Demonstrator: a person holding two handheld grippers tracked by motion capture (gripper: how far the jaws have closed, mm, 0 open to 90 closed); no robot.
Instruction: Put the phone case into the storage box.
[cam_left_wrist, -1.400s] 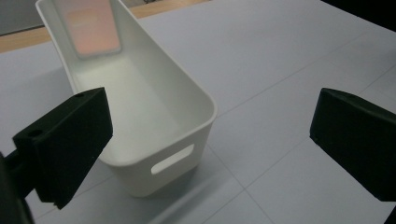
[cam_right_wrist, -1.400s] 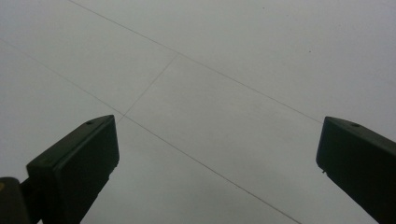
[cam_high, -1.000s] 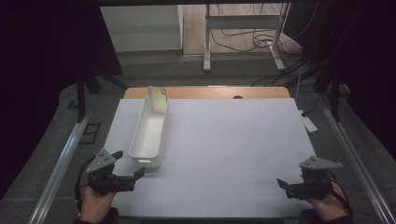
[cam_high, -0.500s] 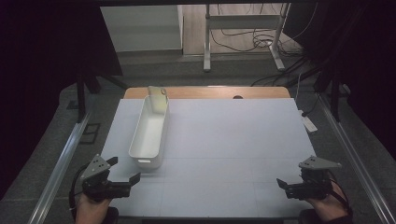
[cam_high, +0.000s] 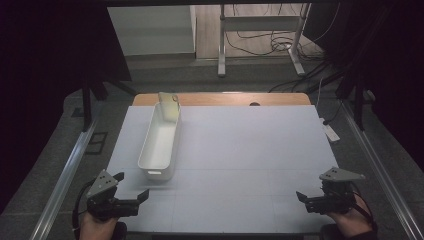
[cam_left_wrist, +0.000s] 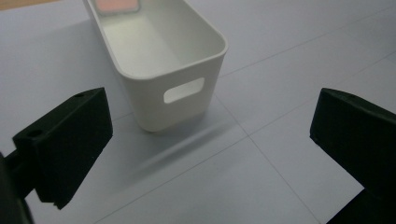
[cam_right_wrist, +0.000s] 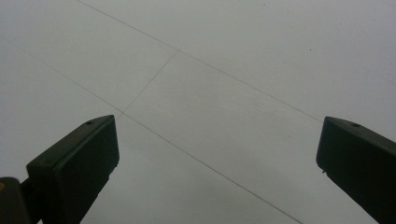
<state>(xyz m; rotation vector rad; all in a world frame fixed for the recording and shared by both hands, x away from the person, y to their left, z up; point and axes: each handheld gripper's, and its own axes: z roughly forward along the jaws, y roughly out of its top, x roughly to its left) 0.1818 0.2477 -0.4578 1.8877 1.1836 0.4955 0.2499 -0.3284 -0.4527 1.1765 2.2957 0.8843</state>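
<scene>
High view: the white bin (cam_high: 161, 141) runs lengthwise away from me, its near end just ahead-right of my left tool (cam_high: 131, 187). That tool gapes, grasping nothing; my right tool (cam_high: 304, 196), also released, sits well apart on the tabletop (cam_high: 250, 150).

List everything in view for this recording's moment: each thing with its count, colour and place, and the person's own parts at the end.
bin: 1, white, long and open-topped, on the left part of the table, its handle cutout facing the near edge
object in the bin: 1, pale yellowish, leaning at the bin's far end; what it is cannot be told
table: 1, pale grey-white top with thin grid lines, a wooden strip along the far edge
small white item: 1, on the floor just off the table's right edge; too small to identify
metal stand: 1, grey, on the floor beyond the table, cables around it
left gripper: 1, black, near left corner, fingers open, facing the bin's near end
right gripper: 1, black, near right corner, fingers open, over bare table
</scene>
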